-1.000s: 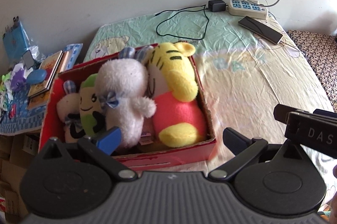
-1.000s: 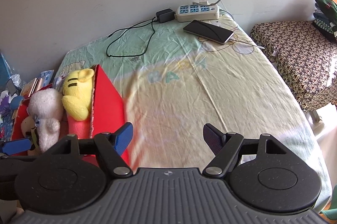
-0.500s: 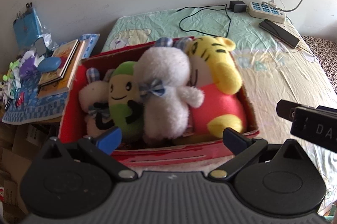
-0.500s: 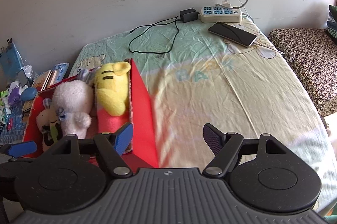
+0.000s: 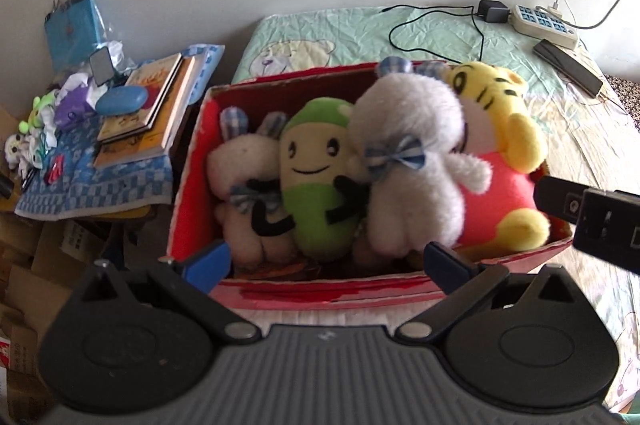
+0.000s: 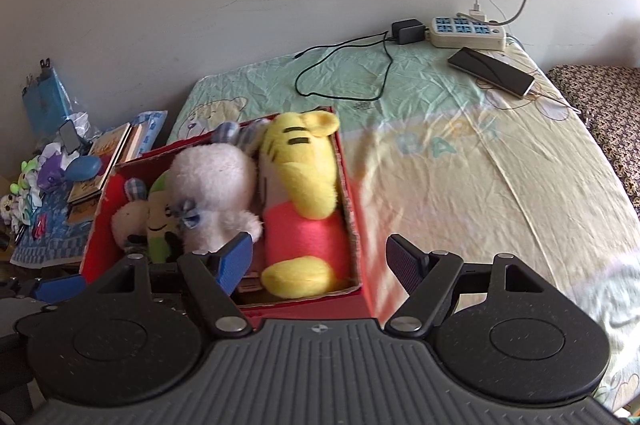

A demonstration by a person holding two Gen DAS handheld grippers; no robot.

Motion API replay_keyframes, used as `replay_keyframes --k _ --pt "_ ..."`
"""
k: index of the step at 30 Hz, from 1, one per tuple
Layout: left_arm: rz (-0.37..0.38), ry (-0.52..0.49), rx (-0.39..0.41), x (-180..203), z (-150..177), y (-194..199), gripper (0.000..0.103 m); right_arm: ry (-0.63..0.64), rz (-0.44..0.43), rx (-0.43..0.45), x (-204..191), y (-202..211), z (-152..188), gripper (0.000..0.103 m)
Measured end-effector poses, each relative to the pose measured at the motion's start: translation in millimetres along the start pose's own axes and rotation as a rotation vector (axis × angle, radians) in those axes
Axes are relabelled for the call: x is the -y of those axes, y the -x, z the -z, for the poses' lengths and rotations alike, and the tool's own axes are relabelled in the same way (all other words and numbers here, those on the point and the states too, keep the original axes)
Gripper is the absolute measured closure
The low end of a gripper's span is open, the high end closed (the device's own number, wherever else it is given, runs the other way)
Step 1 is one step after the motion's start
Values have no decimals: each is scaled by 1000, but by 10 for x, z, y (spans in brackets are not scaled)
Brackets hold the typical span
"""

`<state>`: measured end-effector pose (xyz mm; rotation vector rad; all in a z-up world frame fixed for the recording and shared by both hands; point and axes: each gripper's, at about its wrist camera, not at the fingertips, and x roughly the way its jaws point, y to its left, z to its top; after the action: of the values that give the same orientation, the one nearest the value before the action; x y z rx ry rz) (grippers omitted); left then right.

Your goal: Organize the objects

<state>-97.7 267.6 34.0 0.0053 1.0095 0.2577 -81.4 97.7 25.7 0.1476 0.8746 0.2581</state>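
Both tongs, left (image 5: 326, 261) and right (image 6: 320, 261), gape wide, empty. Just ahead sits the red box (image 5: 320, 295) holding, left to right, small rabbit (image 5: 240, 165), green doll (image 5: 316, 181), white rabbit (image 5: 412, 169), yellow tiger (image 5: 504, 161). Bedsheet (image 6: 460, 165) lettering is unreadable.

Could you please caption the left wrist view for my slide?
Open left gripper facing a red box packed with four plush toys on the bed.

Four plush toys (image 5: 408, 161) side by side in box (image 5: 320, 295), on bed (image 6: 460, 165)
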Motion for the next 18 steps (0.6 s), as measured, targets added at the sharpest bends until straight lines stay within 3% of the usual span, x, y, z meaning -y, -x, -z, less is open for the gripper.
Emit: replay_keyframes --k 18 --pt "23 24 -25 -294 -85 -151 0 26 17 -7 -264 -124 -17 26"
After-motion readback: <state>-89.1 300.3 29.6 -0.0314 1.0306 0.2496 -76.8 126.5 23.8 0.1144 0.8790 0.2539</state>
